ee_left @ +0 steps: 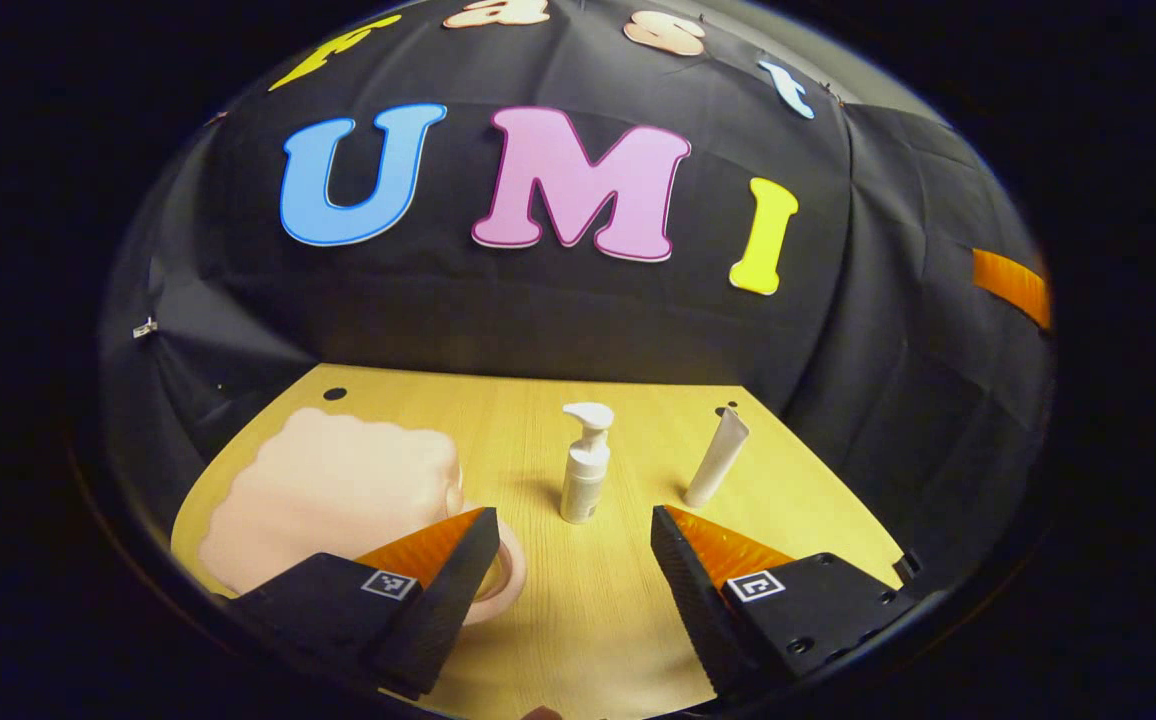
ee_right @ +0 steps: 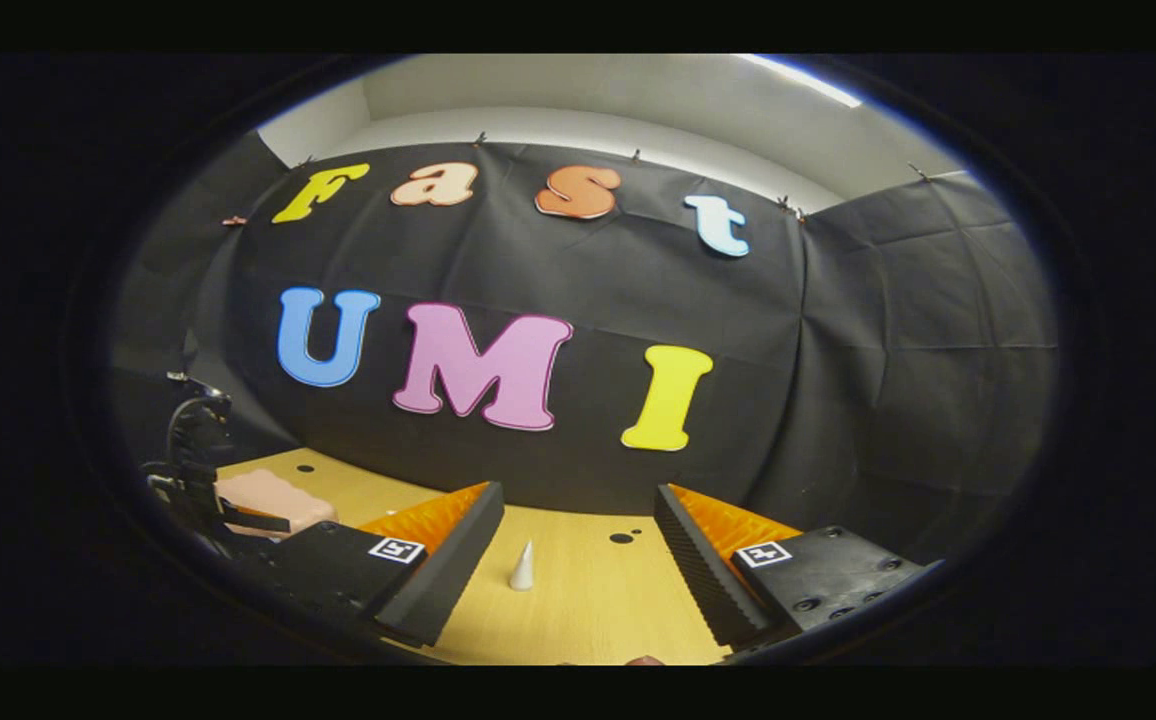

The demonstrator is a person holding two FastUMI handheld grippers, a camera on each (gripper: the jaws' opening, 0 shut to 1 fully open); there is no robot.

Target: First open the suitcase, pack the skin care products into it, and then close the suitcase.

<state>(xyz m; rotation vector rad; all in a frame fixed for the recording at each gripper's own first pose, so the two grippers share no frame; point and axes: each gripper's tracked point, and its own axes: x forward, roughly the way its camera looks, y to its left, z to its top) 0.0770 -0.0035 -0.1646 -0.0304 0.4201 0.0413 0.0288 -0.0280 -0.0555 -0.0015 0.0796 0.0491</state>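
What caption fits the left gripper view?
Open left gripper over the table, facing a pump bottle, a tube and a closed pink suitcase.

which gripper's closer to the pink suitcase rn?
Left. The left gripper hovers open at the pink suitcase, one finger overlapping its edge. The right gripper is open, well off to the side of it.

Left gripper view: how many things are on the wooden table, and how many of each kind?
Closed pink scalloped suitcase: 1
White pump bottle: 1
White squeeze tube, standing on its cap: 1
Total: 3
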